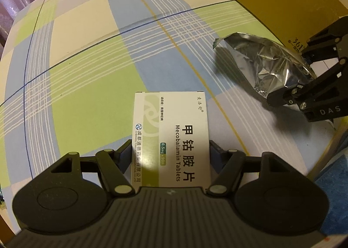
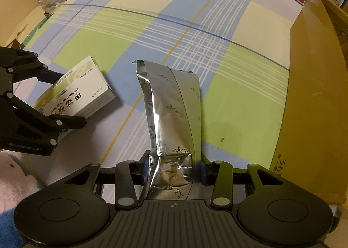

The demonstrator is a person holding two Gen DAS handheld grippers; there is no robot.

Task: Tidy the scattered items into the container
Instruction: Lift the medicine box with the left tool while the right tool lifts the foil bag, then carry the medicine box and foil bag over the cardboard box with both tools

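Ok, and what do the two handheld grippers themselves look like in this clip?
Both are matte black plastic. The left gripper has linkage arms with silver pivot pins, two round domed housings and a ribbed centre plate. The right gripper matches, with blue finger pads. Seen from the left wrist, its side carries "DAS" lettering. No cables or sleeves show.

One tablet box (image 1: 171, 137), one foil pouch (image 2: 171, 121), one cardboard box (image 2: 315, 95)

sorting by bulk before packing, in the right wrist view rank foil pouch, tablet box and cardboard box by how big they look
1. cardboard box, cropped by the frame
2. foil pouch, though it is nearest the camera
3. Mecobalamin tablet box, partly hidden
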